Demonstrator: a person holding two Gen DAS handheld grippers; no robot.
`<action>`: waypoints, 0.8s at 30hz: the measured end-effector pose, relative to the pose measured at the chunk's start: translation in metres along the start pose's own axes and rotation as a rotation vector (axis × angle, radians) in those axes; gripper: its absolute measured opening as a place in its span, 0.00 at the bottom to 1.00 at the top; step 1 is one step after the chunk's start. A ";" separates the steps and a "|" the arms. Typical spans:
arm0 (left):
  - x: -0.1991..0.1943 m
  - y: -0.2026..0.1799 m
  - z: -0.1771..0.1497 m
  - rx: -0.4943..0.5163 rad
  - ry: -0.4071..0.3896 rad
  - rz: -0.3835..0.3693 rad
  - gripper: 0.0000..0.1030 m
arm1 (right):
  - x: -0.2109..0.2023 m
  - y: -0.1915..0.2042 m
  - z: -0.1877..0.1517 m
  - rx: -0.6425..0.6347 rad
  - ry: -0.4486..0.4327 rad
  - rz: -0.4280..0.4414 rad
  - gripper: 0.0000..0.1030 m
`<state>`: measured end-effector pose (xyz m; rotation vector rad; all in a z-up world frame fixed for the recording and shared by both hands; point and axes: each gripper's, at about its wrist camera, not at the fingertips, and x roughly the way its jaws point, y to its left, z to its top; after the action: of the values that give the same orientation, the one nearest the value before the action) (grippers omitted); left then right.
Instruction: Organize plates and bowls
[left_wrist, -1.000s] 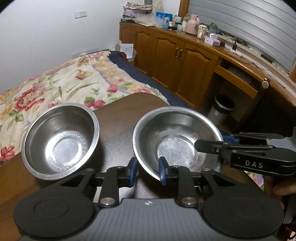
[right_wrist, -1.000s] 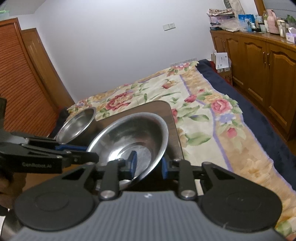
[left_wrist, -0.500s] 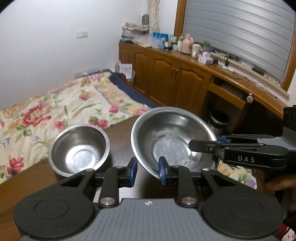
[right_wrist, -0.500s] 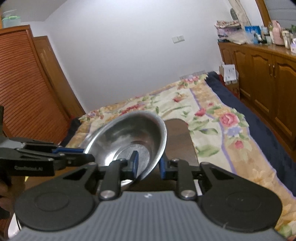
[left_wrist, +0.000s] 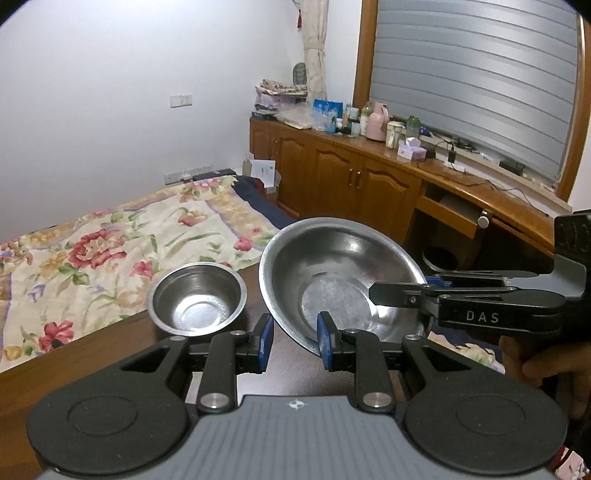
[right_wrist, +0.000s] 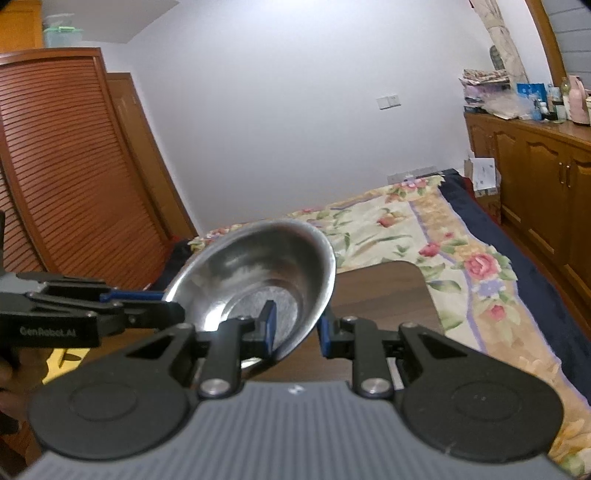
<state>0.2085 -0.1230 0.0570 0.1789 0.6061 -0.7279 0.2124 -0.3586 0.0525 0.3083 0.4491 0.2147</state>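
**Item 1: large bowl**. Stainless steel, round, so it has no long axis to line up. It hangs clear of the table, tipped so that its mouth faces the left gripper.
- Left gripper: the near wall of the bowl runs between its blue pads, one pad inside the bowl and one outside. The jaws stand narrow and are clamped on that wall.
- Right gripper: it comes in from the right side of the bowl. It is likewise closed over the rim, one pad inside and one outside. A hand shows behind it in the left wrist view.
- The two grips sit on neighbouring parts of the rim, not opposite each other.

**Item 2: small bowl**. Steel, upright, mouth up, standing on the table near its far edge.
- From the left gripper it lies ahead, to the left and lower.
- From the large bowl it is just beside the left wall but apart from it.
- It does not show in the right wrist view, where the large bowl covers that side.

**Judgement.**
- The next move turns on this left-and-below offset. The small bowl fits into the large one, not the other way round.
- The large bowl probably needs setting down level beside the small one.
- The left gripper is the nearer one for fetching the small bowl.

**Surroundings.** A flowered bedspread lies beyond the table edge.
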 end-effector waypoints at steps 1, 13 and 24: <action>-0.004 0.001 -0.002 0.000 -0.004 0.003 0.26 | -0.001 0.004 0.000 -0.005 -0.002 0.004 0.25; -0.045 0.005 -0.023 -0.006 -0.037 0.031 0.26 | -0.010 0.035 -0.006 -0.056 -0.002 0.063 0.25; -0.067 0.003 -0.042 -0.021 -0.060 0.029 0.26 | -0.017 0.049 -0.018 -0.073 0.007 0.104 0.25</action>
<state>0.1524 -0.0676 0.0614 0.1461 0.5530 -0.6968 0.1821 -0.3130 0.0604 0.2601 0.4311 0.3327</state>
